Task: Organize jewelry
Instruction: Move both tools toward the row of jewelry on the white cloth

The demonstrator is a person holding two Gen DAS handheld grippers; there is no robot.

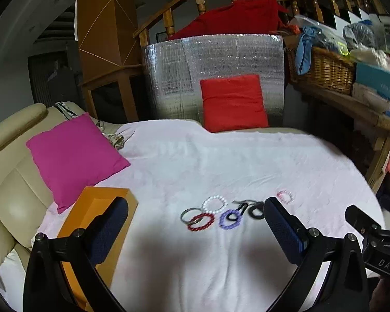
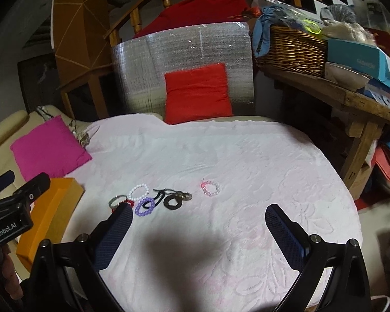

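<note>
Several bracelets lie on the pale pink bedspread (image 1: pixel 221 161): a white bead one (image 1: pixel 215 204), a silver ring (image 1: pixel 188 214), a red bead one (image 1: pixel 200 221), a purple bead one (image 1: pixel 228 219), a black cord piece (image 1: pixel 254 210) and a pink bead one (image 1: pixel 285 196). An orange box (image 1: pixel 91 223) lies open at the left. My left gripper (image 1: pixel 195 223) is open and empty, just short of the cluster. My right gripper (image 2: pixel 199 221) is open and empty, short of the pink bracelet (image 2: pixel 210 188); its left finger (image 2: pixel 117 231) partly hides the red bracelet (image 2: pixel 129 202).
A magenta cushion (image 1: pixel 75 156) lies at the left and a red cushion (image 1: pixel 234 102) at the back against a silver foil panel (image 1: pixel 213 72). A wooden table (image 2: pixel 351 98) with a wicker basket (image 2: pixel 291 49) and boxes stands to the right.
</note>
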